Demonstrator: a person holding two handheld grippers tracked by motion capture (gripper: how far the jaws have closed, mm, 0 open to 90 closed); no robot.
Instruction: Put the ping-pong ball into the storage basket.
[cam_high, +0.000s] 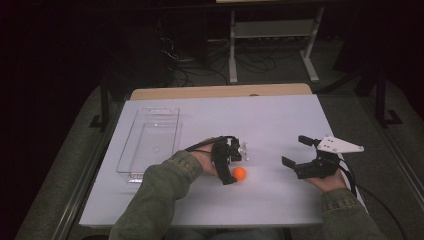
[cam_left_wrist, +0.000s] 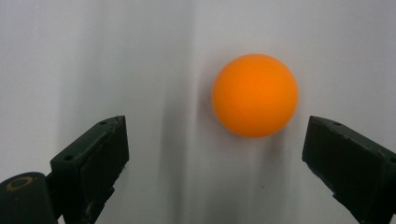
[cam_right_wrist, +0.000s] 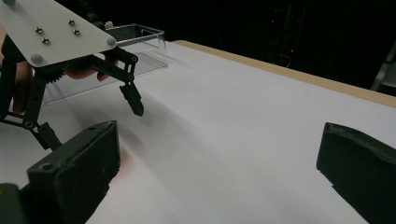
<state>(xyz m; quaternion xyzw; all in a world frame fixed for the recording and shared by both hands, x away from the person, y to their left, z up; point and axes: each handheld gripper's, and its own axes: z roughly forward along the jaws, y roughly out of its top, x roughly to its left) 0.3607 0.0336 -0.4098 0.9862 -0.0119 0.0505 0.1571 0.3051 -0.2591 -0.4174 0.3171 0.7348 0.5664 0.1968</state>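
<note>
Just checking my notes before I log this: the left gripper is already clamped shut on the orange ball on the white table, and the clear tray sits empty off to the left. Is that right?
Not quite. The left gripper is open, not clamped: in the left gripper view the orange ball lies on the white table with both jaws clear of it. The clear tray is empty at the left in the high view.

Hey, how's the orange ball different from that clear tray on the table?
The orange ball is small, round and opaque, while the clear tray is long, rectangular and see-through. The ball lies right at the left gripper, ahead of its open jaws in the left gripper view; the tray stands apart, toward the table's left side, with no gripper at it. Both rest on the white tabletop.
</note>
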